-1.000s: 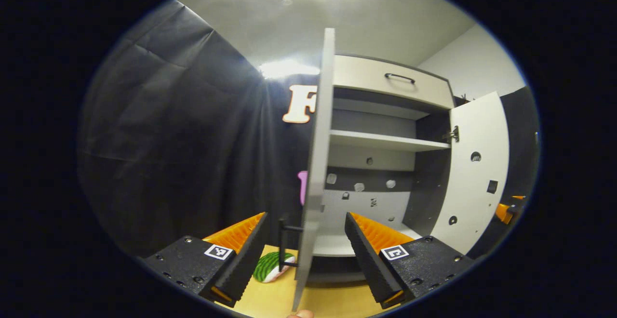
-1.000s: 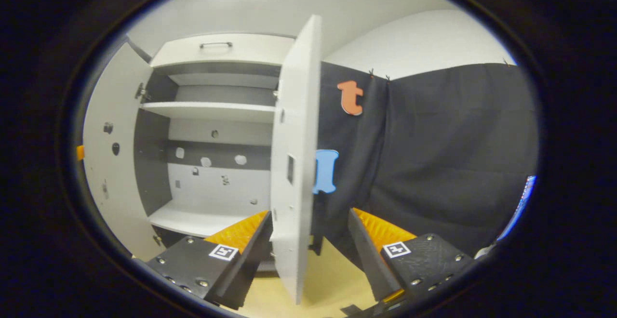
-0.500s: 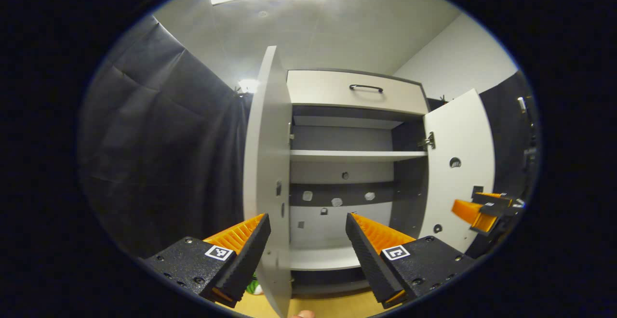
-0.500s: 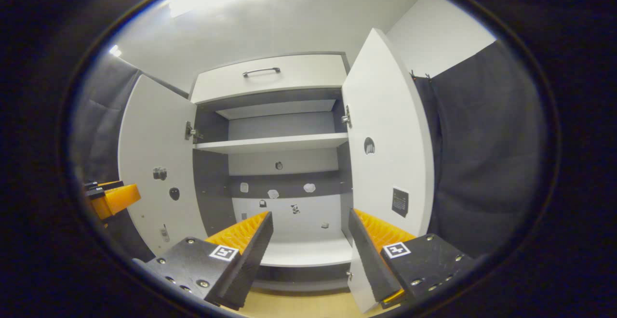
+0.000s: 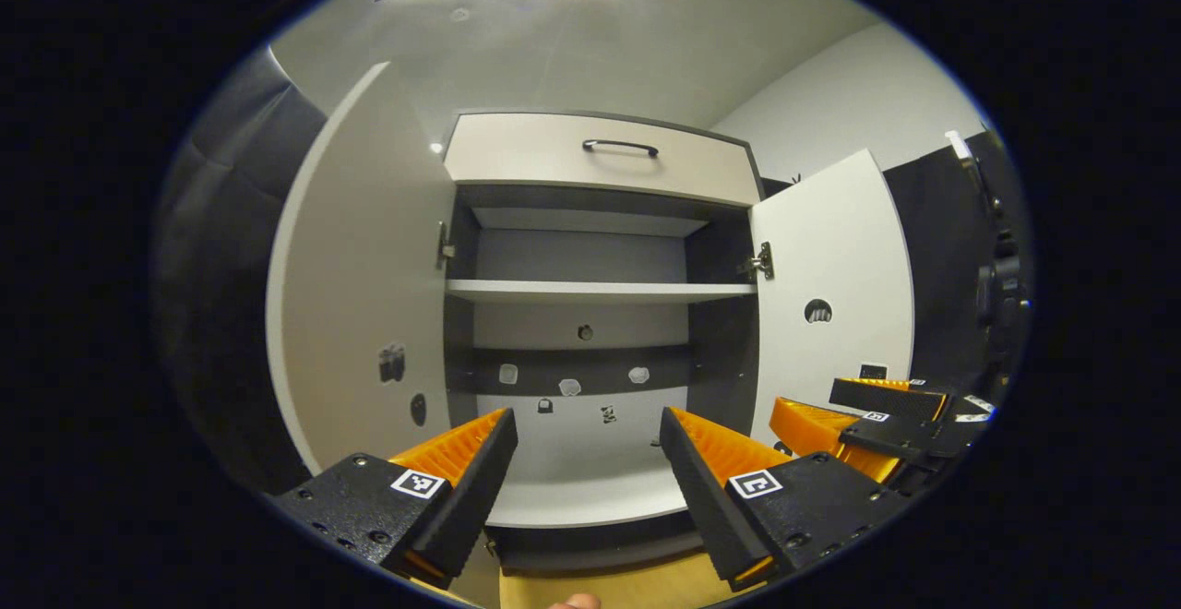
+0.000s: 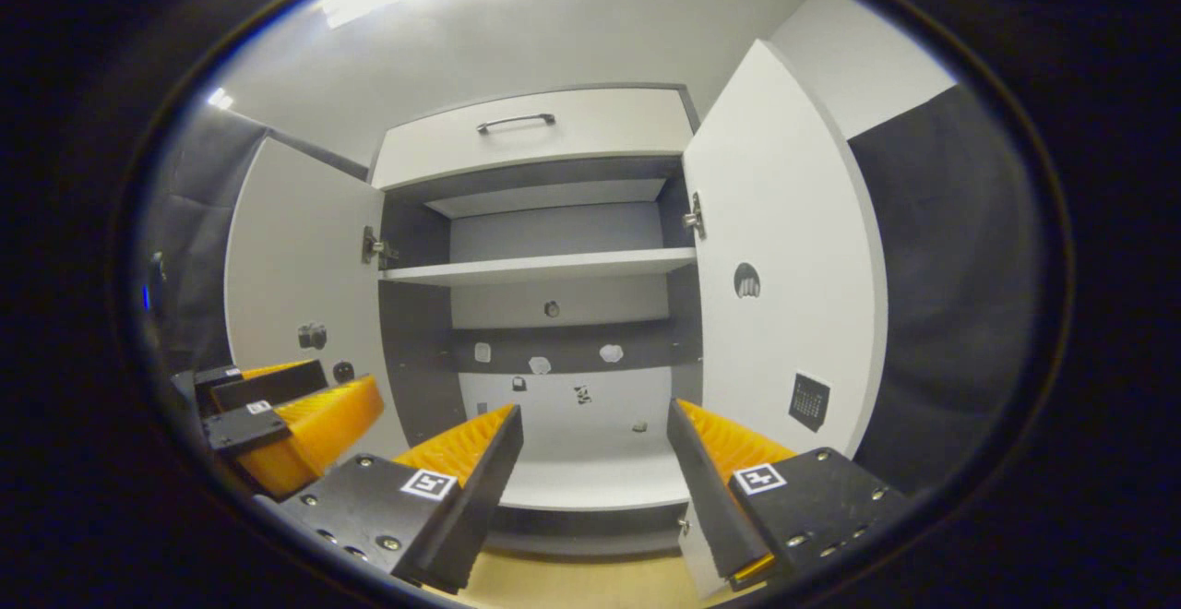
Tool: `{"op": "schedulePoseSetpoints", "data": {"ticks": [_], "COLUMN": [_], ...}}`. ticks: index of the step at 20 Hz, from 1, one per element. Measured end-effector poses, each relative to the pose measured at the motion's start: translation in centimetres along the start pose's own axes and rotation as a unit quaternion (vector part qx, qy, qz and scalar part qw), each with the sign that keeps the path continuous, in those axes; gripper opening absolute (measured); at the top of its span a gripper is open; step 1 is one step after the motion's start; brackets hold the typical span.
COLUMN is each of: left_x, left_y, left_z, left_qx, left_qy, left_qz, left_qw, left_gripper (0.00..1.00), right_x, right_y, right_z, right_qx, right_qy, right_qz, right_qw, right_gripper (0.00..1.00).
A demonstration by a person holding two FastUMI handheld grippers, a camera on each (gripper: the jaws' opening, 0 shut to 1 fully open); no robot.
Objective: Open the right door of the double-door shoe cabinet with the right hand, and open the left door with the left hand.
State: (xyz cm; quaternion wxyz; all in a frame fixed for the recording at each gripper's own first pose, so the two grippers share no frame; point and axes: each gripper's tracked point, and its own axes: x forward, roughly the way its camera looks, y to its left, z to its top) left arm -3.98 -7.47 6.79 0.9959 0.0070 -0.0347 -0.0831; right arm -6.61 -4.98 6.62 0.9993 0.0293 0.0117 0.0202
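You are holding the left gripper (image 5: 586,461) and right gripper (image 6: 595,461) spread, gripping nothing, facing the shoe cabinet (image 5: 600,161) with left door (image 5: 360,314) and right door (image 6: 784,258) standing open.

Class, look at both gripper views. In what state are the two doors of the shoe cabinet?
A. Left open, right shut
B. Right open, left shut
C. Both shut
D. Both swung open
D: the left door and right door both stand swung outward, baring the shelf and cabinet interior between them.
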Motion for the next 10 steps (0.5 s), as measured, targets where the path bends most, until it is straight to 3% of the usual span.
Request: {"op": "schedulePoseSetpoints", "data": {"ticks": [2,6,10], "left_x": [0.7,0.7,0.8], "left_y": [-0.7,-1.4,-1.5], "left_z": [-0.6,-1.6,-2.1], "left_qx": [0.004,0.000,-0.006], "left_qy": [0.008,0.026,0.033], "left_qz": [-0.001,-0.004,-0.005], "left_qw": [1.000,1.000,0.999], "left_gripper": [0.97,0.97,0.97], "right_x": [-0.1,-0.3,-0.5], "right_y": [-0.1,-0.4,-0.1], "right_z": [-0.2,-0.8,-0.9], "right_qx": [-0.002,-0.013,-0.016], "right_qy": [0.005,0.014,0.015], "right_qz": [-0.001,-0.006,-0.003], "right_qw": [1.000,1.000,1.000], "right_gripper": [0.90,0.94,0.91]}}
